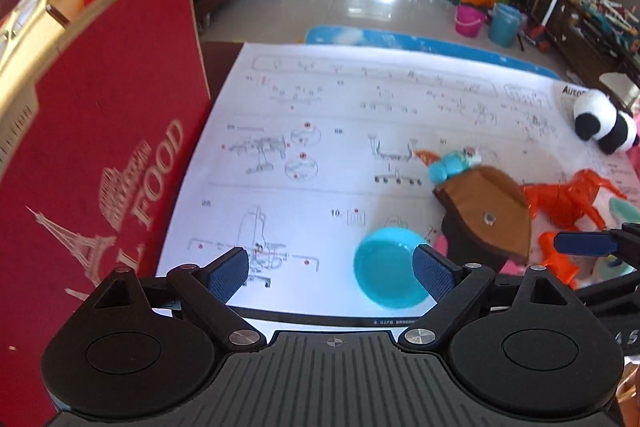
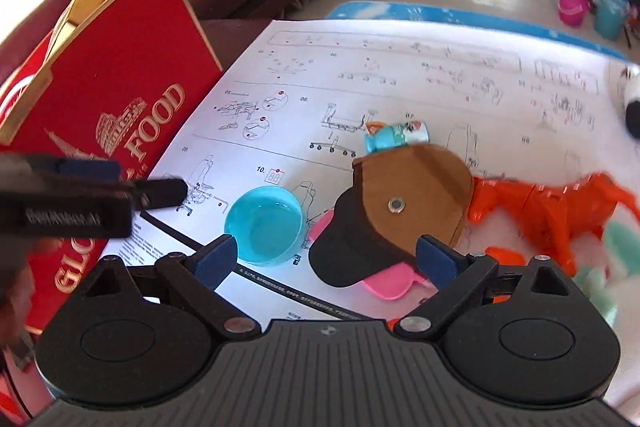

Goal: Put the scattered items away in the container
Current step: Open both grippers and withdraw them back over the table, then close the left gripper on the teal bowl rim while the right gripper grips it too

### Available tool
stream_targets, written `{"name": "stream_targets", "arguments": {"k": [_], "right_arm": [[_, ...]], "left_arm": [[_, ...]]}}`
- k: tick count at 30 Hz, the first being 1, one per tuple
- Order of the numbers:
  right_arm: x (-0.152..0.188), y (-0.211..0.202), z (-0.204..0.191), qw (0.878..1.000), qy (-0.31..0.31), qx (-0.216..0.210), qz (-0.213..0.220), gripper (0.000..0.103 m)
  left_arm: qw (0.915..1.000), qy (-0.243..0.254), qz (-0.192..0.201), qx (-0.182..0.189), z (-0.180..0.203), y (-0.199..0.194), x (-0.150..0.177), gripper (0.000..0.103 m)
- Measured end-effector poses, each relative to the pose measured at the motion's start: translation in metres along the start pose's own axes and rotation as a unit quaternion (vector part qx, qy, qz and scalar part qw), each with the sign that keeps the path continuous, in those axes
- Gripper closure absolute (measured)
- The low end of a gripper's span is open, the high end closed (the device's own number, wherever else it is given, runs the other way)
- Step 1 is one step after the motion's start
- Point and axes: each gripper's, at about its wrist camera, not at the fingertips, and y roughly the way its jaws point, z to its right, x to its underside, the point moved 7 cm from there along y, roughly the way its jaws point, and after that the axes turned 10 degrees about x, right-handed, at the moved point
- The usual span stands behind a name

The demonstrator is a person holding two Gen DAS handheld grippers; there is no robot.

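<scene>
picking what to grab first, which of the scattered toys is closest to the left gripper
The turquoise bowl: it lies right beside the left gripper's right finger, while the brown cap, orange toy and panda plush lie farther off.

Both grippers: black plastic, ribbed base, silver pivot screws, blue textured pads (image 1: 434,273), crosshair mark.

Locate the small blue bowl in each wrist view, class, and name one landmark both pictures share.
Left wrist: blue bowl sits low, right of centre, just inside the left gripper's right finger.
Right wrist: the bowl sits low, left of centre, beside the right gripper's left finger.
Shared landmark: the brown and black cap.
</scene>
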Motion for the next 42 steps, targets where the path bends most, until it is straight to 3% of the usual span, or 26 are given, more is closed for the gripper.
{"name": "stream_targets", "arguments": {"k": [6, 11, 16, 25, 35, 42], "right_arm": [[0.011, 0.016, 0.010, 0.999, 0.032, 0.001, -0.033, 0.023], [0.009, 0.019, 0.012, 0.998, 0.047, -0.002, -0.037, 0.023], [0.002, 0.023, 0.002, 0.997, 0.049, -0.031, -0.043, 0.024], [0.002, 0.029, 0.011, 0.997, 0.063, -0.006, -0.053, 0.025], [0.000, 0.030, 0.004, 0.997, 0.060, -0.002, -0.055, 0.025], [0.001, 0.034, -0.005, 0.996, 0.056, -0.004, -0.062, 0.026]], "left_arm": [[0.9996, -0.013, -0.025, 0.003, -0.011, 0.023, 0.011, 0.011], [0.9991, -0.022, -0.034, 0.015, -0.016, 0.031, 0.014, 0.012], [0.9983, -0.025, -0.048, 0.023, -0.017, 0.041, 0.016, 0.022], [0.9984, -0.009, -0.047, 0.029, -0.011, 0.048, 0.012, 0.024], [0.9968, -0.015, -0.065, 0.043, -0.016, 0.058, 0.029, 0.040], [0.9964, -0.022, -0.065, 0.050, -0.020, 0.058, 0.031, 0.040]]}}
